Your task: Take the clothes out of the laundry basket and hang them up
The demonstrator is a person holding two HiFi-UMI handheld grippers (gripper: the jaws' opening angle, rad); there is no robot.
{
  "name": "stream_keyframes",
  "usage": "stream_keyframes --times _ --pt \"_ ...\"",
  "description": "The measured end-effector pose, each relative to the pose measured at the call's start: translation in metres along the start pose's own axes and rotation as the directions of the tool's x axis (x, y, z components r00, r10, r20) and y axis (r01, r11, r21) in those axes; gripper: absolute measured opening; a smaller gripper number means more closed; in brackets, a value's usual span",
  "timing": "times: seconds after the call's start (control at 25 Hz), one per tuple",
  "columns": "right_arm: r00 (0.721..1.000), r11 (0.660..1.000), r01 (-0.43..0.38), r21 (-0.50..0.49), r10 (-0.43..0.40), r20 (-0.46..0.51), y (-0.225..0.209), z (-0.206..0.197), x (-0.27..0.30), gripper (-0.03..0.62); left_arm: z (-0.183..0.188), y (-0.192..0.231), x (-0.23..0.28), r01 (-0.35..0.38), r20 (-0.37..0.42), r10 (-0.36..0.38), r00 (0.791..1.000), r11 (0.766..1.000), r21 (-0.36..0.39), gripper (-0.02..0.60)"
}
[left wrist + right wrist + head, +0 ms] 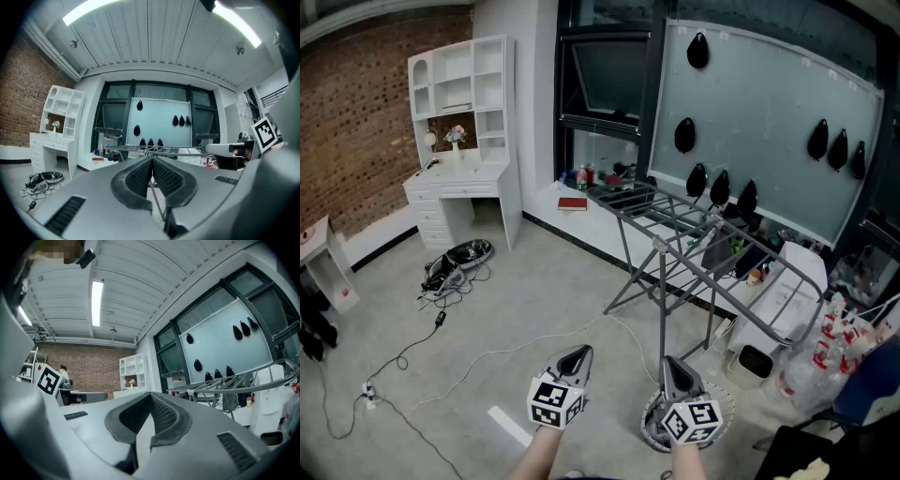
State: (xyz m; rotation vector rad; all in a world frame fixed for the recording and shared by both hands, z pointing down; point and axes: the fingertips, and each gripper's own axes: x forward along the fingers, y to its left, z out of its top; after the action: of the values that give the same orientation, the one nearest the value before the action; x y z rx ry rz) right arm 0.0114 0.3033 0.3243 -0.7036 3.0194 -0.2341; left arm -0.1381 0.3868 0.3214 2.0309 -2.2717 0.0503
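A grey folding drying rack [675, 220] stands open on the floor in front of the window, with no clothes on its bars. In the left gripper view the drying rack [154, 150] appears far ahead, just above the jaws. A round laundry basket [650, 424] with dark cloth inside sits on the floor at the bottom, mostly hidden under my right gripper. My left gripper [581, 354] hovers left of the basket, shut and empty. My right gripper [671, 364] is above the basket, also shut with nothing held. Both pairs of pads meet in the gripper views [152, 159] [150, 395].
A white desk with shelves [459, 169] stands against the brick wall at the left. Cables and a dark bundle [455, 262] lie on the floor. A white tape strip [508, 427] is near my left gripper. A white appliance [783, 305] and bottles [825, 352] crowd the right.
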Motion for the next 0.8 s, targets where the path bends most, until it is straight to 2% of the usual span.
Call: stream_keyframes --times 0.4,0.6,0.8 --pt "1.0 1.0 0.012 -0.006 -0.012 -0.017 -0.004 -0.004 0.002 0.0 -0.004 0.001 0.003 -0.001 0.0 0.001 1.0 1.0 -0.014 0.021" --pt "1.0 0.999 0.017 0.034 -0.017 -0.001 0.0 -0.006 -0.001 0.002 -0.005 0.0 -0.002 0.033 0.028 -0.032 0.999 0.998 -0.046 0.021" --pt "0.999 0.999 0.023 0.03 -0.023 -0.022 0.006 -0.014 -0.002 0.002 -0.014 -0.005 -0.003 0.082 0.017 -0.081 0.997 0.994 -0.079 0.023"
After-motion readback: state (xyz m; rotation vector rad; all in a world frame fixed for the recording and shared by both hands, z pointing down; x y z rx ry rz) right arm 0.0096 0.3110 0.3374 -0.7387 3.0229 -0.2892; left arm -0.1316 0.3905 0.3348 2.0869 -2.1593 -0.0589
